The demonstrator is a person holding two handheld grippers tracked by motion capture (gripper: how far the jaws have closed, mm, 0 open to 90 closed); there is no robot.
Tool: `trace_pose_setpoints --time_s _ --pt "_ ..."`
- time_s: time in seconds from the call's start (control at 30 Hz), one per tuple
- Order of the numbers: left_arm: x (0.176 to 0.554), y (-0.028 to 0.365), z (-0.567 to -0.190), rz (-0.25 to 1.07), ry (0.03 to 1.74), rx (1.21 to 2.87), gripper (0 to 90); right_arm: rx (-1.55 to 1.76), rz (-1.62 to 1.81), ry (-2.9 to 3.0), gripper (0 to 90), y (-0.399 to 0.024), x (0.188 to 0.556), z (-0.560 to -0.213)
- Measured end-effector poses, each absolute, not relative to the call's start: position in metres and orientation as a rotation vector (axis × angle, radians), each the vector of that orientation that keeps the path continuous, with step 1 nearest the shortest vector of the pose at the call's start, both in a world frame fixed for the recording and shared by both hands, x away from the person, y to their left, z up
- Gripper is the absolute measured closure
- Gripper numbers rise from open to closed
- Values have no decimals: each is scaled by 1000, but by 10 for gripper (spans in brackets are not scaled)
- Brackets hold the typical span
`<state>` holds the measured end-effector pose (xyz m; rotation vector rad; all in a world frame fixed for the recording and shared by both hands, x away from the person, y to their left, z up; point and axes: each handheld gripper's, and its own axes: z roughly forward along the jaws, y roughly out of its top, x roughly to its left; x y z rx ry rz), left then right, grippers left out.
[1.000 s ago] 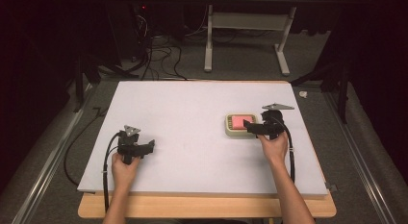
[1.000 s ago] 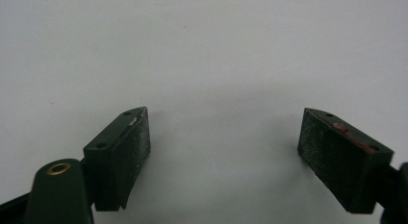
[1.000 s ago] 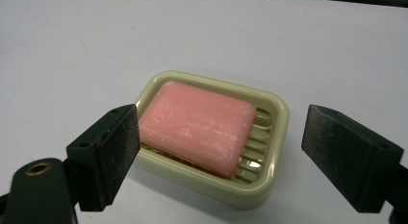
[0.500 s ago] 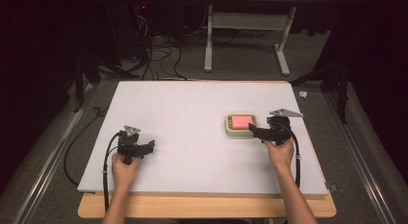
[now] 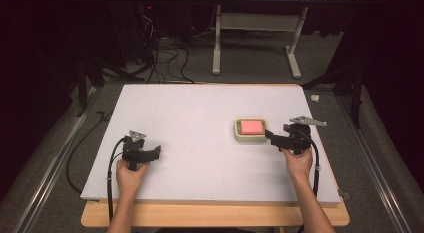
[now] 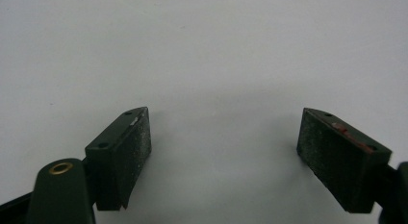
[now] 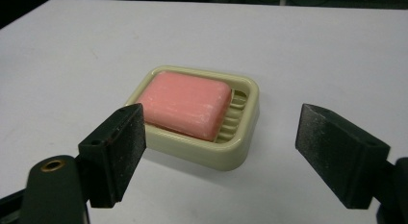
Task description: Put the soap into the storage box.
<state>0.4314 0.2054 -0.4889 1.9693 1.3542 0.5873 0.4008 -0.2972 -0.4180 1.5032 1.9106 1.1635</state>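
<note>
The pink soap (image 7: 185, 104) lay in its cream dish (image 7: 243, 152) on the white worktop (image 5: 190, 113), just beyond the right tool (image 7: 219, 159), whose jaws had just been closing yet gaped around nothing. The dish's ribs showed only close up. The left tool (image 6: 223, 147) gaped wide over bare worktop.

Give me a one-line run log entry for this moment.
right tool: jaws open, just been closing, nothing between, facing soap dish | pink soap bar: in dish | left tool: open, over bare table
</note>
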Motion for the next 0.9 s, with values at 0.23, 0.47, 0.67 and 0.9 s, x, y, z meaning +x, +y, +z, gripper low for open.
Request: trace_pose_setpoints --time_s 0.23,0.47,0.67,0.9 --pt "432 206 -489 583 1355 1968 198 1457 1175 1921 188 -300 390 -419" --pt "432 206 -489 579 1358 1967 198 1427 1197 1911 196 -298 379 -430" --pt "432 206 -489 581 1358 1966 198 1425 1218 1897 204 -302 371 -433" --pt "432 206 -489 579 1358 1967 198 1422 1226 1904 214 -302 363 -442"
